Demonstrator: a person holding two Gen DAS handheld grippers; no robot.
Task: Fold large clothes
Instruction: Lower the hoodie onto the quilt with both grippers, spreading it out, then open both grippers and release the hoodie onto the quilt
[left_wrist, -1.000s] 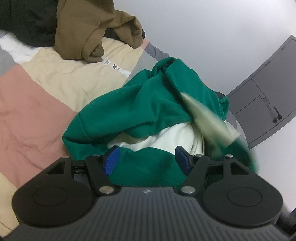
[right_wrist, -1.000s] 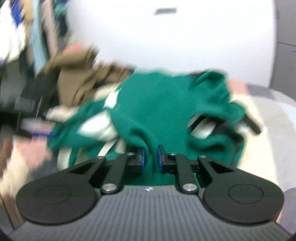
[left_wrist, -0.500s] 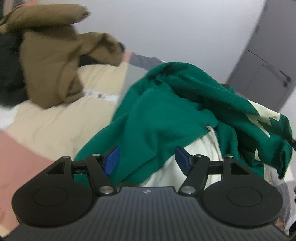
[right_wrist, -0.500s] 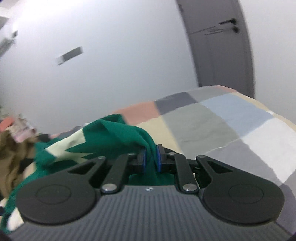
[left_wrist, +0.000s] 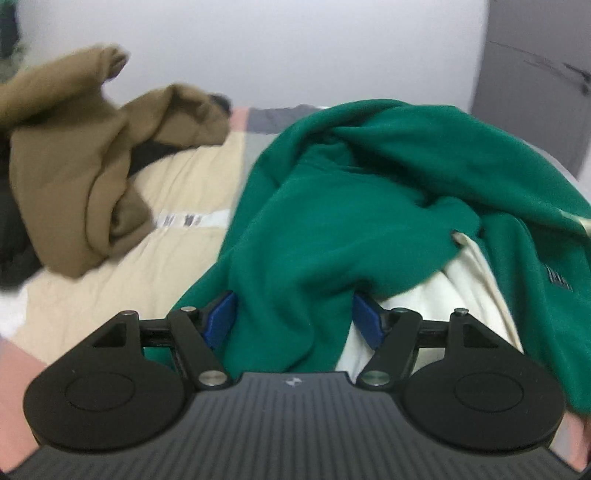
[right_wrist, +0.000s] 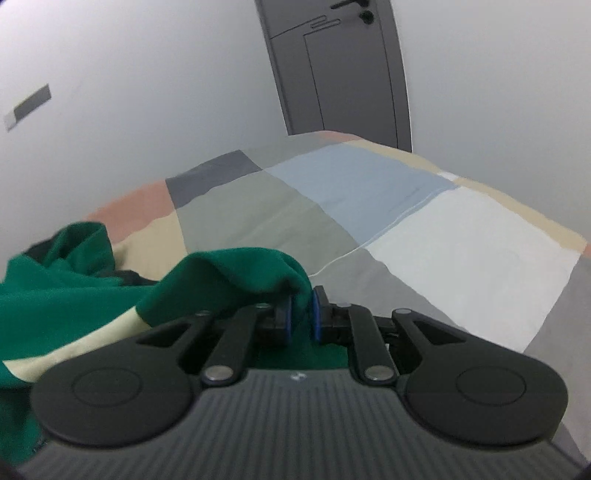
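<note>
A large green garment (left_wrist: 332, 221) with cream panels lies crumpled on the patchwork bed cover (left_wrist: 177, 243). My left gripper (left_wrist: 295, 317) is open, its blue pads wide apart, with a fold of the green cloth lying between them. In the right wrist view my right gripper (right_wrist: 301, 319) is shut on an edge of the green garment (right_wrist: 221, 273), which trails off to the left over the bed cover (right_wrist: 424, 236).
A brown garment (left_wrist: 85, 158) is heaped at the back left over dark clothing (left_wrist: 11, 236). A white wall (right_wrist: 147, 92) and a grey door (right_wrist: 340, 66) stand behind the bed. The bed's right part shows grey, blue and white patches.
My right gripper has pulled the green cloth to the right, toward the door side of the bed. The left view has dropped lower and closer to the garment; its jaws stay open.
</note>
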